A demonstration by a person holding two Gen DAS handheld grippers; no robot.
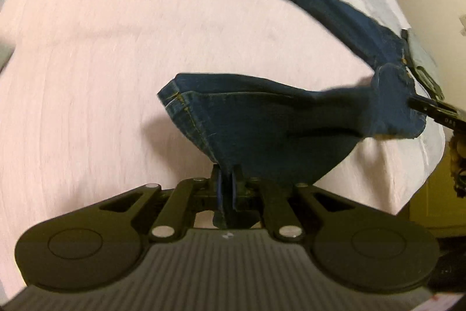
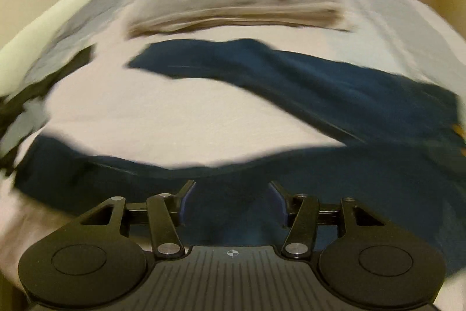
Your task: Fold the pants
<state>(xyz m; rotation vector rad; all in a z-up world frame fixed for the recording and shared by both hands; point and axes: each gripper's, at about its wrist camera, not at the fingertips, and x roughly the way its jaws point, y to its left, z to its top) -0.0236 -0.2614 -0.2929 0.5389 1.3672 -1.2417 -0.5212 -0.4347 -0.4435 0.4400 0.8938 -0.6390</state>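
— How was the black two-finger left gripper [image 1: 226, 185] set?
— Jaws pinched together, cloth between them.
— And the black two-finger right gripper [image 2: 231, 201]?
— Jaws spread wide, gripping nothing.

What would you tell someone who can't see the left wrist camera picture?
The left hand-held gripper is shut on the hem of one leg of dark blue jeans, lifting it above a pale pink bedsheet. The other leg stretches away across the bed, and the right hand-held gripper meets the jeans at the right edge.

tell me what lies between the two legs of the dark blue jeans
Only bare pale pink bedsheet shows between the legs of the dark blue denim jeans, clearest in the right wrist view.
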